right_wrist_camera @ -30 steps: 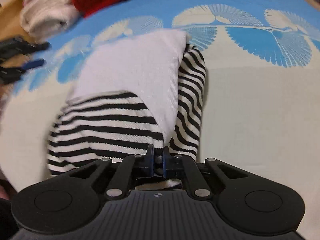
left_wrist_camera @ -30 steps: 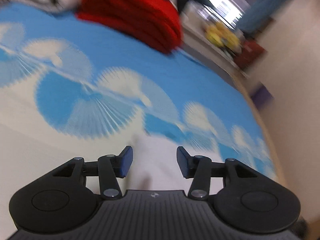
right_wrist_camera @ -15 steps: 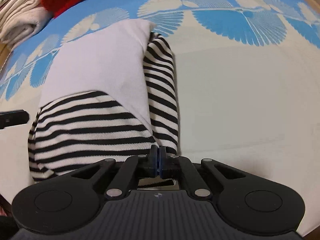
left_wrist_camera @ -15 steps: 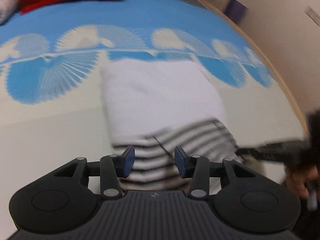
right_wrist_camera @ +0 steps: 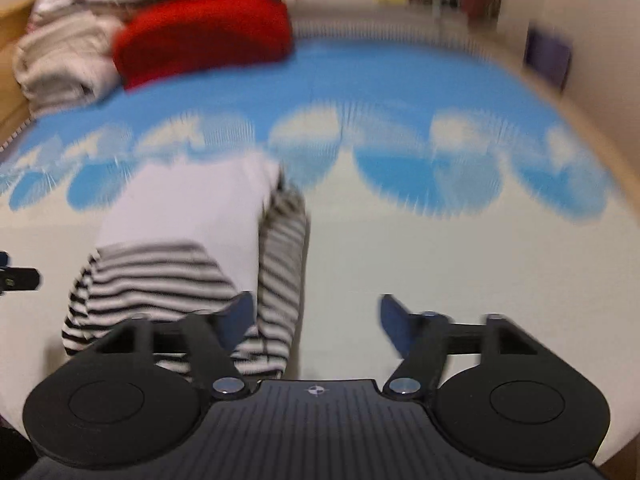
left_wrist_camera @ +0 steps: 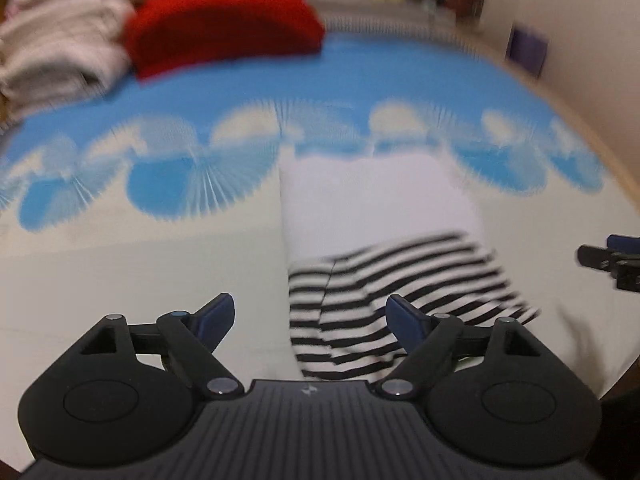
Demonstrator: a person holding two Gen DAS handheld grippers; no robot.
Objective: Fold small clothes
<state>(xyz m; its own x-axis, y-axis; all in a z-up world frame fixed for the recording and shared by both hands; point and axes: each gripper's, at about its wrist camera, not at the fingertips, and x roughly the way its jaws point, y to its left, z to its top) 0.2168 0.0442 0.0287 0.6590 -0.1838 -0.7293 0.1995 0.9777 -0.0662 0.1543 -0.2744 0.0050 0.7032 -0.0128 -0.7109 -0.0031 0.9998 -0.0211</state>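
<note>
A small garment lies folded on the bed: a white body [left_wrist_camera: 380,200] with black-and-white striped sleeves [left_wrist_camera: 400,280] laid over its near end. My left gripper [left_wrist_camera: 310,318] hovers over the striped near edge; its jaws are opening wide, the cloth lies under the gap and the pads touch nothing. In the right wrist view the same garment [right_wrist_camera: 188,208] sits to the left, and my right gripper [right_wrist_camera: 316,314] is opening, its left finger beside the striped sleeve [right_wrist_camera: 280,264], free of it. Each gripper shows at the other view's edge: the right gripper [left_wrist_camera: 612,260], the left gripper [right_wrist_camera: 16,276].
The bed sheet [left_wrist_camera: 240,92] is cream near me and blue with white fan prints farther off. A folded red cloth [left_wrist_camera: 224,24] and a beige folded pile [left_wrist_camera: 56,52] lie at the far left. A wall and a purple box [left_wrist_camera: 528,50] bound the right side.
The right gripper has let go of the striped cloth, opened and lifted back. The left gripper has swung over to the garment's near edge and spread its jaws wider.
</note>
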